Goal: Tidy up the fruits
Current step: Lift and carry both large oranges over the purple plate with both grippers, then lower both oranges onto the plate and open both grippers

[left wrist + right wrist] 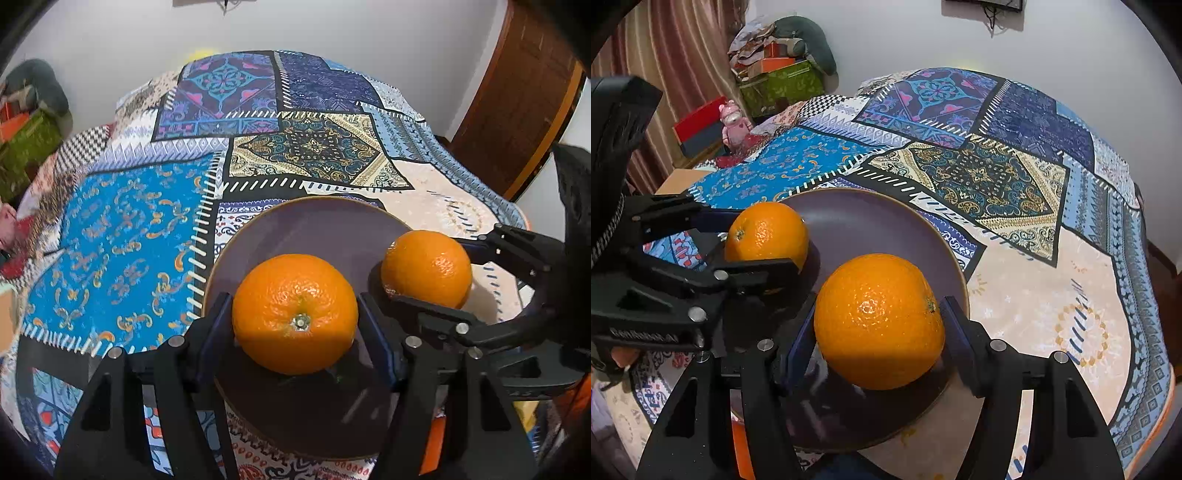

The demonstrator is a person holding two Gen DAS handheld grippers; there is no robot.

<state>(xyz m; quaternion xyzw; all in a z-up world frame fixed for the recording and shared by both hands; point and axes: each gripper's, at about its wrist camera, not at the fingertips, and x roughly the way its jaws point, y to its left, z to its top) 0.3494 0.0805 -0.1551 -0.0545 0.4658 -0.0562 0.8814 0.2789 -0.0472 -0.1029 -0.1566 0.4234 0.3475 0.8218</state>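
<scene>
Left wrist view: the left gripper (295, 314) is clamped on orange 1 (295, 314) at lower center of the frame, 1 pad (218, 325) against each flank, stem end facing the camera. Orange 1 sits over the near half of the plate (295, 229); whether it touches the plate surface cannot be told. At right of the frame, the right gripper (424, 269) is clamped on orange 2 (426, 267) over the plate's right rim.

Right wrist view: the right gripper (879, 321) holds orange 2 (879, 321) at lower center, fingers (956, 332) pressing both sides, stem end turned toward the right finger. At left of the frame, the left gripper (764, 236) holds orange 1 (766, 232) over the plate's (886, 221) left part.

The plate rests on a patchwork cloth (997, 166) that fills the upper half of both views. The 2 oranges are near each other, not touching.
</scene>
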